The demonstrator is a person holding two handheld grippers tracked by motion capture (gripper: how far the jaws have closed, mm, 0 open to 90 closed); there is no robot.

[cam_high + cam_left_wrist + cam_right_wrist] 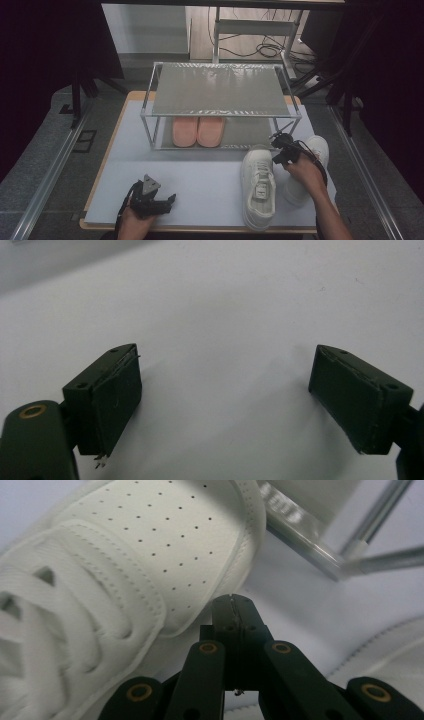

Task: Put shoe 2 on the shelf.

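Right hand-held gripper (282, 150) hangs in the high view between the two white sneakers, just in front of the shoe rack (220, 107); the left sneaker (258, 185) lies toe toward the rack, the right sneaker (310, 165) beside it. Pink slippers (198, 131) fill the rack's lower shelf, leaving room to their right. Left hand-held gripper (160, 200) rests well left of the rack's front on the bench (200, 175).

Left gripper view: the left hand-held gripper (225, 400) has its jaws wide apart over bare bench, holding nothing.

Right gripper view: the right hand-held gripper (235, 615) has its jaws pressed together, empty, beside the sneaker's toe (165, 545), probably to nudge it; the rack's post (320, 555) stands ahead.

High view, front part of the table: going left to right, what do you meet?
Left hand-held gripper → white sneaker lying toe-away → right hand-held gripper, jaws shut, between the shoes → second white sneaker.
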